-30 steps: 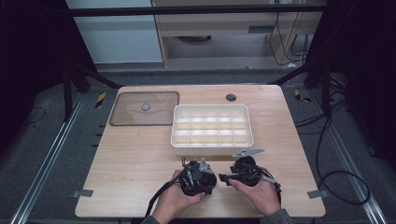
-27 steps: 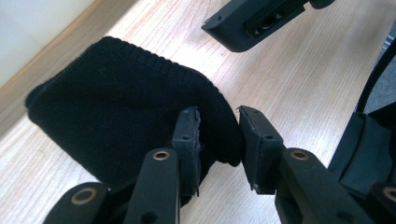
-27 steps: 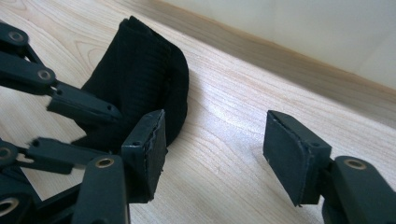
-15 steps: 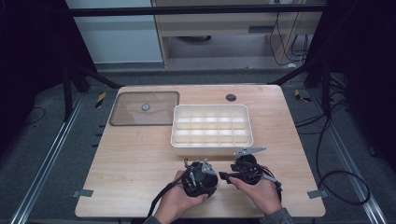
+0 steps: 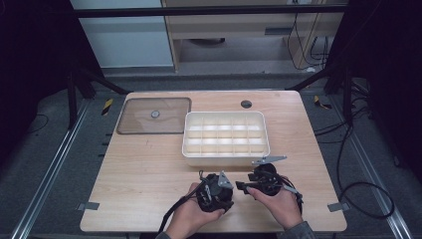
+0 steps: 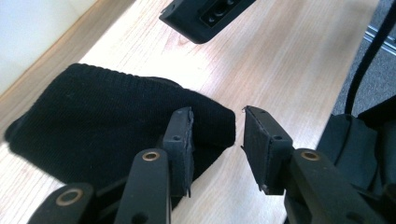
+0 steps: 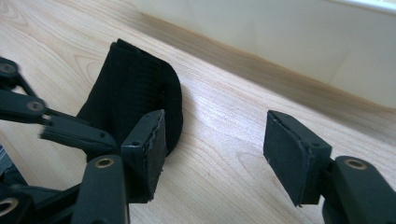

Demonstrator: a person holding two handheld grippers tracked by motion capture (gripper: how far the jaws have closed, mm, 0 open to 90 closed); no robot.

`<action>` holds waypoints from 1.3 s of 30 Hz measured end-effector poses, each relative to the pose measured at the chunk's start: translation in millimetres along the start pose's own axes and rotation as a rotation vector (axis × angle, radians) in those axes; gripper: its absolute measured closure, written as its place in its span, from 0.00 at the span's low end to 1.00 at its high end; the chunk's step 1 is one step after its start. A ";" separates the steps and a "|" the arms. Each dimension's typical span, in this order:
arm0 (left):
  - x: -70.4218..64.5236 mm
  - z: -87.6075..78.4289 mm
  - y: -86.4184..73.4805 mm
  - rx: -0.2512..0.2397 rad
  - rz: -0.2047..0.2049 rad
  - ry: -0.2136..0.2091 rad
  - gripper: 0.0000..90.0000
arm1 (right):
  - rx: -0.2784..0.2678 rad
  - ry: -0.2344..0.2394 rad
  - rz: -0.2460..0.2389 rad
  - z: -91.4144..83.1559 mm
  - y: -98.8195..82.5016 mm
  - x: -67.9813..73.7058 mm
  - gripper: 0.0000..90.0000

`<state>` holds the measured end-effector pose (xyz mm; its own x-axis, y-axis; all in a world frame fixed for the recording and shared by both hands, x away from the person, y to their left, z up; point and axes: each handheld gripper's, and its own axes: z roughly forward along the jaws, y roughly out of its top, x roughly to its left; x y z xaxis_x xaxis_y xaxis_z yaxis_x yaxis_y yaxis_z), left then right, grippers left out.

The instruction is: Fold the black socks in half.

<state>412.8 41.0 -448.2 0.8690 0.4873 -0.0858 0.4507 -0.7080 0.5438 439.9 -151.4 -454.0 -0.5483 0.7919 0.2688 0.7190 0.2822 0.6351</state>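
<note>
A black knitted cloth [image 6: 107, 116] lies flat on the wooden table [image 5: 149, 169] near its front edge, between my two hands. My left gripper [image 6: 217, 121] hovers low over the cloth's corner. Its jaws have just been opening and now stand open; the cloth's corner lies under the gap, but the pads [image 6: 182, 135] do not press on it. My right gripper [image 7: 217, 123] is open too, with bare wood between its pads. The cloth [image 7: 135, 93] lies just beyond its left pad. In the high view the left gripper [image 5: 226, 191] and the right gripper [image 5: 245, 186] nearly meet.
A white tray [image 5: 226, 158] with several compartments stands just behind the hands; its wall [image 7: 289, 42] is close ahead of the right gripper. A brown clear lid [image 5: 154, 115] lies at the back left, and a small dark round thing [image 5: 246, 104] at the back.
The left hand has edged slightly to the right, toward the right gripper. The right hand has kept still.
</note>
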 end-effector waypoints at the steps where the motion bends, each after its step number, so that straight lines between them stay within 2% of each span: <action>1: 0.2 2.2 0.2 0.000 -0.004 -0.001 0.70 | -0.002 0.001 -0.001 0.2 0.2 -0.2 0.44; 8: 1.5 8.5 -3.5 -0.010 -0.026 -0.015 0.70 | -0.002 0.000 0.001 1.2 -0.1 -1.6 0.46; 10: 0.7 4.4 -4.1 -0.025 -0.034 -0.018 0.69 | -0.002 0.003 0.004 1.5 -0.8 -1.5 0.46; 15: -1.8 -10.0 -2.8 -0.050 -0.023 -0.018 0.69 | -0.004 0.000 0.005 1.0 -1.0 -2.2 0.46; 19: -4.7 -14.2 0.5 -0.057 -0.012 -0.023 0.69 | -0.009 0.002 0.009 -0.5 0.2 -2.0 0.46; 30: 0.4 10.8 4.3 -0.016 -0.031 -0.042 0.71 | -0.017 -0.008 0.019 -5.1 -0.5 -7.7 0.46; 39: -0.7 5.4 2.5 -0.035 -0.033 -0.044 0.69 | -0.018 -0.003 0.016 -4.6 0.1 -5.7 0.46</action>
<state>414.4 36.1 -451.3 0.8625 0.4861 -0.1406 0.4722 -0.6733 0.5689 441.1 -158.4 -452.1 -0.5351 0.7982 0.2768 0.7200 0.2594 0.6437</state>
